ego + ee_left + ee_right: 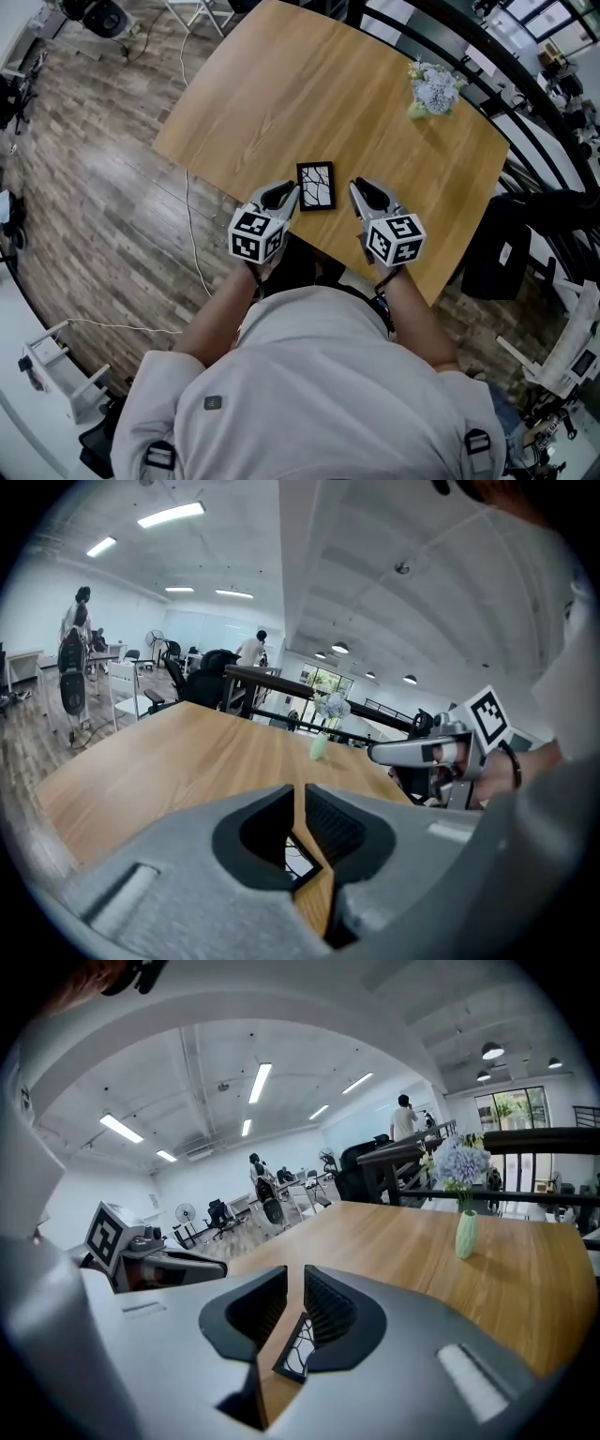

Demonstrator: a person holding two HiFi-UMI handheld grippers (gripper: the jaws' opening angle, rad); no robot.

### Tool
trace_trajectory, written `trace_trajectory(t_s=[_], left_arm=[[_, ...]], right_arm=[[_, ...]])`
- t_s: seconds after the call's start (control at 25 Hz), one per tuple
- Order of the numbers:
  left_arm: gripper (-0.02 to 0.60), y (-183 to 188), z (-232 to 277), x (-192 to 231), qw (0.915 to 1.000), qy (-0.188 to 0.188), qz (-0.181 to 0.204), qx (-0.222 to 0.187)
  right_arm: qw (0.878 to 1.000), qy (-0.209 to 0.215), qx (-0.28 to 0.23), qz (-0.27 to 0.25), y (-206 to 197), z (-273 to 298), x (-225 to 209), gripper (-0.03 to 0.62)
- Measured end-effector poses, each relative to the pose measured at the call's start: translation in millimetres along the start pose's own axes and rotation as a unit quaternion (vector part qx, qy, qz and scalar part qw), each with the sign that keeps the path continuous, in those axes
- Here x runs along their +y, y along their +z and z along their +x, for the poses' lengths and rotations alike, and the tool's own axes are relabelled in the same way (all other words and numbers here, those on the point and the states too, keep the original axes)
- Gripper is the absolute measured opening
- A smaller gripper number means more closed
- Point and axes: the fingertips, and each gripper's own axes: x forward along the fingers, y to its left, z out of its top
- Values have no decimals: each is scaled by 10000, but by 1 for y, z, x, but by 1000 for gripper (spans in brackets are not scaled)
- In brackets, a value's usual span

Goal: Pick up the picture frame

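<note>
A small black picture frame (315,186) with a white, cracked-line print lies flat on the wooden table (309,94) near its front edge. My left gripper (286,195) hangs just left of the frame and my right gripper (361,192) just right of it, both pointing forward and down. In the left gripper view the jaws (300,794) stand a narrow gap apart with nothing between them, and a corner of the frame (298,860) shows below. The right gripper (295,1279) is likewise slightly open and empty, with the frame (296,1349) beyond its fingertips.
A pale green vase of flowers (431,89) stands at the table's far right. A black railing (525,84) runs behind the table. A cable (192,234) lies on the wood floor to the left. People and office chairs are far off in the room.
</note>
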Motion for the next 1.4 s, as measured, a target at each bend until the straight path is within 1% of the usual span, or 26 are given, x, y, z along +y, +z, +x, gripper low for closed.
trace_trajectory(t_s=[0.28,0.4,0.56,0.76,0.96,1.04,1.2,1.4], left_arm=[[58,-37,27,32,9978,-196,-478,406],[64,-55,39,41,9959,-273,-596,631],[80,-79,53,47,9926,-355,-725,913],[101,-109,74,54,9862,-501,-937,1270],[114,-139,88,63,9783,-416,-1077,1723],[120,-147,95,66,9754,-404,-1141,1842],[123,-160,106,67,9710,-425,-1297,1964],[127,-174,117,72,9670,-332,-1464,2057]], right_arm=[[9982,-123,550,206,-42,36,-22,82],[9964,-140,792,284,-61,50,-29,88],[9923,-139,1150,445,-91,64,-39,95],[9878,-113,1465,507,-116,83,-49,100],[9811,-70,1850,556,-145,97,-55,103],[9790,-50,1958,564,-154,106,-58,103],[9750,-13,2136,606,-170,118,-61,106],[9702,-86,2312,720,-189,130,-71,109]])
